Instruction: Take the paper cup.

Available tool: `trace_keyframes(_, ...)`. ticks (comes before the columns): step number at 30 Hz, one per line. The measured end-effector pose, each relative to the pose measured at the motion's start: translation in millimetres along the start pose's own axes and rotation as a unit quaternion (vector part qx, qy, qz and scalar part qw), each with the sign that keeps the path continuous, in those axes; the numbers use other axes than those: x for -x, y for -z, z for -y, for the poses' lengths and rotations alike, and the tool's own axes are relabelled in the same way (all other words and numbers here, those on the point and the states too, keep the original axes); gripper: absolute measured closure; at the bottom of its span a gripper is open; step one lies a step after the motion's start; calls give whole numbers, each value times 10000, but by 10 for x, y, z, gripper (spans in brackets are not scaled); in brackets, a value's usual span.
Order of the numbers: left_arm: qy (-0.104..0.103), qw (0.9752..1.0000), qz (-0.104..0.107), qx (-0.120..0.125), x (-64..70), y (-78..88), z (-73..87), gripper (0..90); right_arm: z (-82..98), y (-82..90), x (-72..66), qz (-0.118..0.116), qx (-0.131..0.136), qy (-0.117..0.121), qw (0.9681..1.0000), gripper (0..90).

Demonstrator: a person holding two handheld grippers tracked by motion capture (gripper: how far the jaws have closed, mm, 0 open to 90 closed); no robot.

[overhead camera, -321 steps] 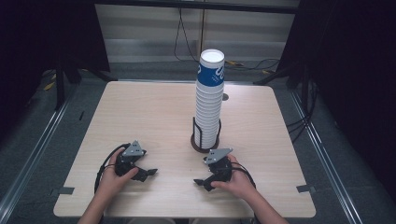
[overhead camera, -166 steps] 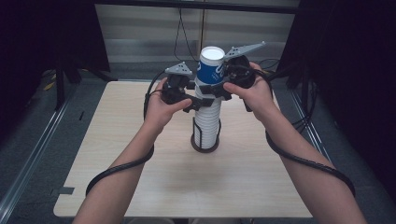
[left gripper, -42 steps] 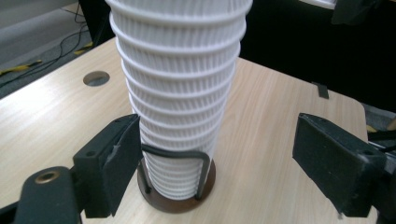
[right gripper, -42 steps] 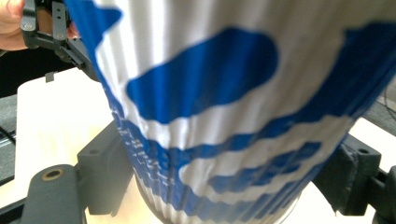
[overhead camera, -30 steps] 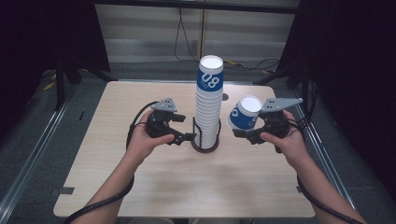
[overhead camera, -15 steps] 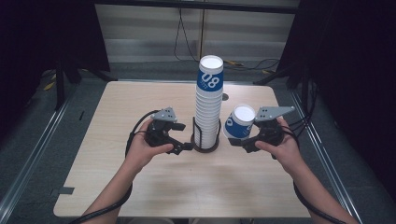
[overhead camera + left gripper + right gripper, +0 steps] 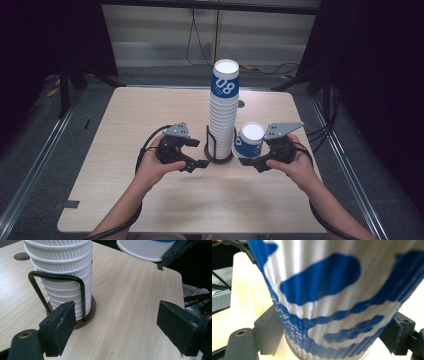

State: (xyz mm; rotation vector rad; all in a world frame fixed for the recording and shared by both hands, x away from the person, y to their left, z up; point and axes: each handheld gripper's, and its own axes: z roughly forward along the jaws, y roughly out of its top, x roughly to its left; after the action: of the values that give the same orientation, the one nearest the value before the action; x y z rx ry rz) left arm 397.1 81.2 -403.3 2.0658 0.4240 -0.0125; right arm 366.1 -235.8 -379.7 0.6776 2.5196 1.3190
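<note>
Right claw (image 7: 248, 161) pinches a single blue-and-white paper cup (image 7: 249, 140), one black jaw on each side of the ribbed wall near its lower end; seen close in the right gripper view (image 7: 329, 300), the pads press the cup from both sides. Cup upright, mouth up, just right of the cup stack (image 7: 223, 112); apart from it by a narrow gap. Cannot tell from the high view whether the cup's base touches the worktop (image 7: 125, 120); the left gripper view shows its bottom edge (image 7: 142, 250) clear above the wood.

Stack: tall column of nested cups, top one printed in blue, standing in a black wire holder (image 7: 220, 145) on a round dark base, mid-worktop. Wire loop and base also visible in the left gripper view (image 7: 57, 277).

Left claw (image 7: 199, 159) spread, nothing between the jaws; positioned low at the left of the holder, tips close to the base. In the left gripper view, its left jaw sits just in front of the base.
</note>
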Motion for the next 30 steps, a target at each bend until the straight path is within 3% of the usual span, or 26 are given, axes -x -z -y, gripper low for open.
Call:
trace_keyframes(16,74,9999,84,-59,26,-60,135,157,104,-166,-72,-301,-543,198,9979,189)
trace_keyframes(30,85,9997,130,-166,43,-114,221,157,82,-263,-75,-486,-1364,443,9885,190)
